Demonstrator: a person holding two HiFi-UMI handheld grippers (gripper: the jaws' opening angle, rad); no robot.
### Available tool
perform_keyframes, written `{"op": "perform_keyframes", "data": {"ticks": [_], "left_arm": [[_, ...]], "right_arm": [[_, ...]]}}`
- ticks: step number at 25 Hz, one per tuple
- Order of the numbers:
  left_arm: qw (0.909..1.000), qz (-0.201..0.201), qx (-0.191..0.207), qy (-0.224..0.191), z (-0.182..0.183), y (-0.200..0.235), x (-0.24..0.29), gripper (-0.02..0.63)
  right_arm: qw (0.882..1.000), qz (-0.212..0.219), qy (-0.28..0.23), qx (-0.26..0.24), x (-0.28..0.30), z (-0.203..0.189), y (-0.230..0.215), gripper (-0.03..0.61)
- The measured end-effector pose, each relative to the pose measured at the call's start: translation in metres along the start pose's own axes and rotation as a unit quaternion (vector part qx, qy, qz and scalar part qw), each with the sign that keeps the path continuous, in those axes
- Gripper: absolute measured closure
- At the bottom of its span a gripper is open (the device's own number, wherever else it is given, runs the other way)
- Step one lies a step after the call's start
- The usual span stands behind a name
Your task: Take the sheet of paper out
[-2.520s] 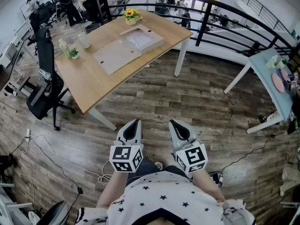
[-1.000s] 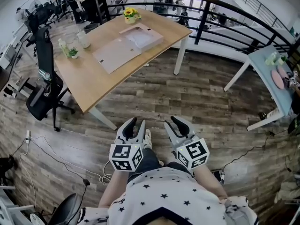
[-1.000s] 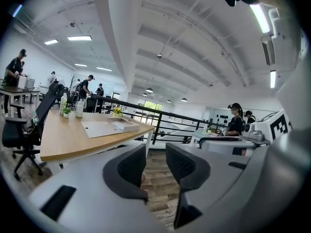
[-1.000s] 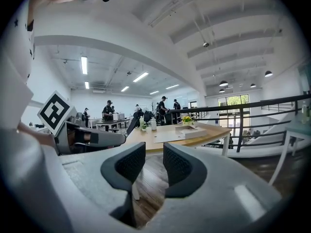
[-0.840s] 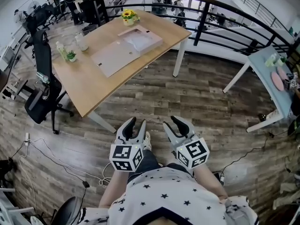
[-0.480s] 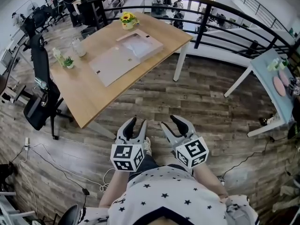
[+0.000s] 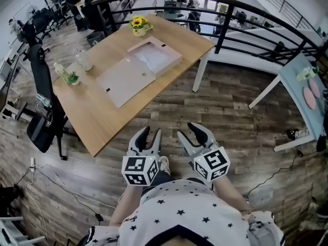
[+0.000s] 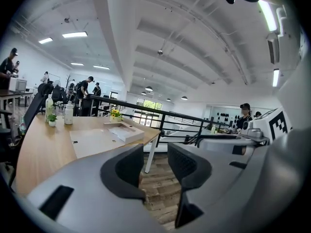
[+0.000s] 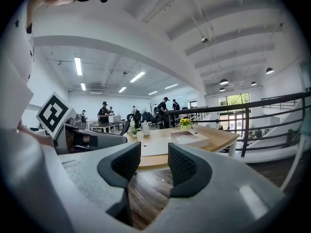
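A pale pink flat box [image 7: 165, 60] lies open on the wooden table [image 7: 92, 117], with a white sheet of paper [image 7: 152, 56] inside and its lid [image 7: 124, 79] folded flat beside it. My left gripper [image 7: 150, 132] and right gripper [image 7: 187, 131] are held side by side over the wooden floor, short of the table's near edge. Both are open with nothing between the jaws. The left gripper [image 8: 155, 166] looks at the box [image 8: 125, 131] across the table. Seen past the right gripper [image 9: 154, 166], the box [image 9: 190, 139] is far off.
A pot of yellow flowers [image 7: 137, 24], a bottle [image 7: 83, 60] and a small plant [image 7: 70, 77] stand on the table. A black office chair [image 7: 42, 111] is at its left. A black railing [image 7: 241, 14] runs behind, and a light blue table [image 7: 307, 101] stands at the right.
Both grippers' jaws have spread wider. The grippers and the view have advanced toward the table, which now sits nearer and lower in the head view.
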State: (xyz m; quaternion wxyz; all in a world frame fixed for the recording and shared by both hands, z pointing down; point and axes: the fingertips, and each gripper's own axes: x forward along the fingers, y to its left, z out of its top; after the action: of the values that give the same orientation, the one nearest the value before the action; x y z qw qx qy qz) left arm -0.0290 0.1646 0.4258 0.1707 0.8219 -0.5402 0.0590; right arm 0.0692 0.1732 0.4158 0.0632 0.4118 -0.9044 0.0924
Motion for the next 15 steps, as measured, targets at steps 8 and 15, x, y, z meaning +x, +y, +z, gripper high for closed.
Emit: {"op": "perform_keyframes", "data": {"ticks": [8,15], "left_arm": [[1.0000,-0.007,-0.005,0.003,0.037,0.056,0.057,0.468],[0.9998,-0.016,-0.004,0.013,0.062,0.110,0.125,0.468]], "right_arm": [[1.000,-0.008,-0.001,-0.002,0.076,0.029,-0.028,0.420],[1.000,-0.013,0.000,0.002,0.159,0.045,-0.065,0.420]]}}
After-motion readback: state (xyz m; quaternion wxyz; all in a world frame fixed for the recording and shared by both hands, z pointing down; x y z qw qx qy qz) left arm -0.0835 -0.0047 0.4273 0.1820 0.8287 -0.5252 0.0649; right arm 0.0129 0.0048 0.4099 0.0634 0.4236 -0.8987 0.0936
